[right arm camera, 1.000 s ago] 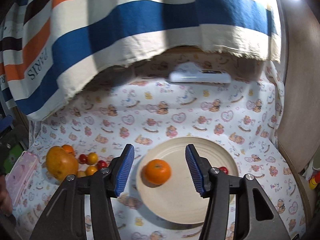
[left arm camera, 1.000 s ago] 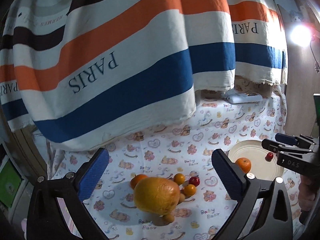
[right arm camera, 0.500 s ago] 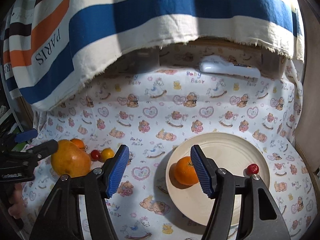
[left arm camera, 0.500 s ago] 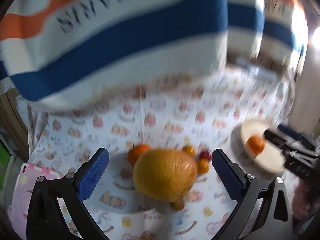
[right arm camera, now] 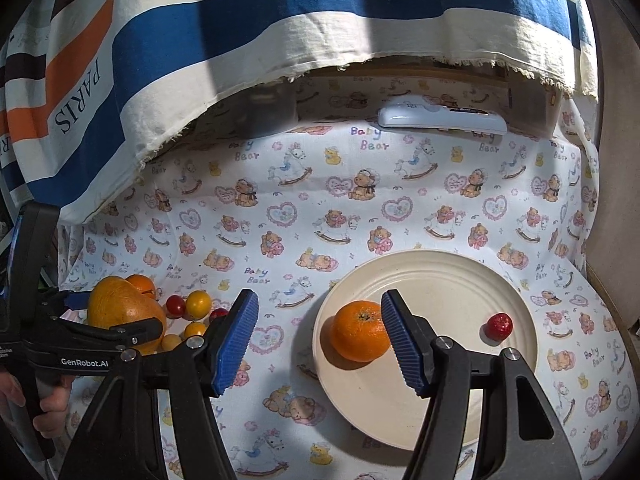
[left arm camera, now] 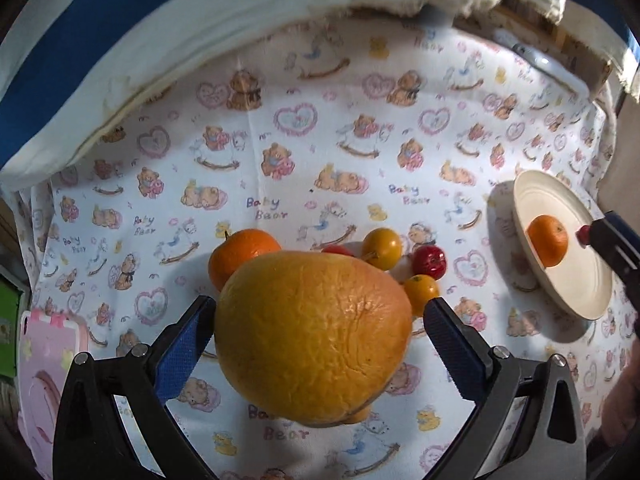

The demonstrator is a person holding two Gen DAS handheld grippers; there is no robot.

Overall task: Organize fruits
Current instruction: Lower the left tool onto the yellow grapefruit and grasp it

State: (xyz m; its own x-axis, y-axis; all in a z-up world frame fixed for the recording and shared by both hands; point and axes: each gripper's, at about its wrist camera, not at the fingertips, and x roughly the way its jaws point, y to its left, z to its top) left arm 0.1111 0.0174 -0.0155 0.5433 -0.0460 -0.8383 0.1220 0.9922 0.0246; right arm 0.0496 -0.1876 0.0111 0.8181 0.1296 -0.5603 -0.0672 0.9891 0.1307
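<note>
A big orange pomelo-like fruit lies on the bear-print cloth, between the open fingers of my left gripper; the pads stand at its sides with small gaps. Behind it lie a mandarin, yellow and red small fruits. The cream plate at the right holds a mandarin and a small red fruit. My right gripper is open and empty above the plate's left edge. The fruit pile also shows in the right wrist view.
A striped towel hangs over the back of the table. A white remote lies at the back. A pink case lies at the left edge. A wooden wall borders the right side.
My left gripper has dropped and moved forward until its open fingers flank the big fruit. My right gripper has drawn back and left, off the plate's mandarin.
</note>
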